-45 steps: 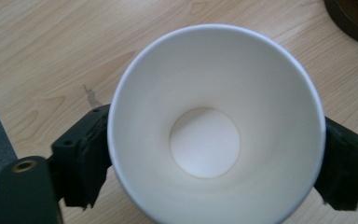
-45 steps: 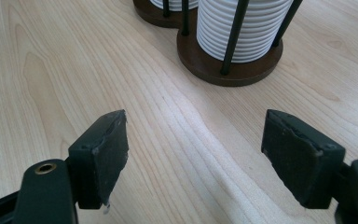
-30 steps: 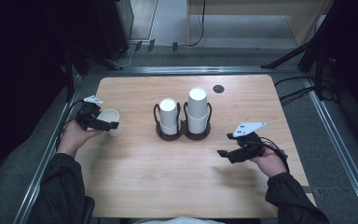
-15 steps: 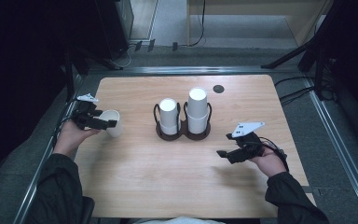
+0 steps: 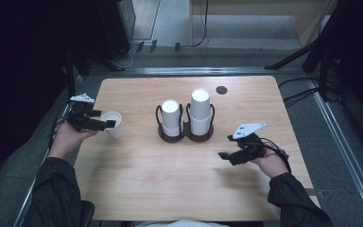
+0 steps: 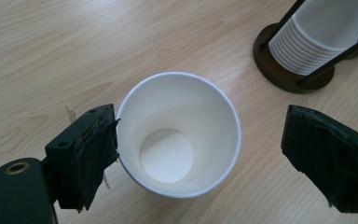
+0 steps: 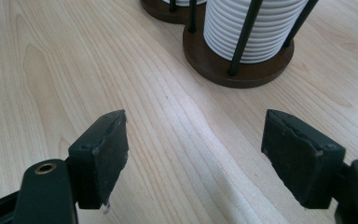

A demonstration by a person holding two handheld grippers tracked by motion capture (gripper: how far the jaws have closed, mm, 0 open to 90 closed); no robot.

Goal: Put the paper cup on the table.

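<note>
An empty white paper cup (image 5: 114,125) (image 6: 179,135) stands upright near the table's left edge. My left gripper (image 5: 105,125) (image 6: 203,130) is open around it. One pad (image 6: 95,154) touches the cup's side and the other pad (image 6: 326,154) stands well clear. A dark wooden holder (image 5: 185,137) at the table's middle carries two stacks of white cups, a shorter one (image 5: 171,118) and a taller one (image 5: 200,111). My right gripper (image 5: 228,155) (image 7: 196,158) is open over bare wood in front of and to the right of the holder (image 7: 242,70), with nothing between its pads.
The light wooden table (image 5: 170,189) has a small black round grommet (image 5: 221,90) near its far edge. Metal rails run along both sides of the table. Dark equipment and cables stand on the floor beyond.
The left gripper has lifted slightly by the cup, and more of the cup's side shows. The right gripper has stayed where it was.
</note>
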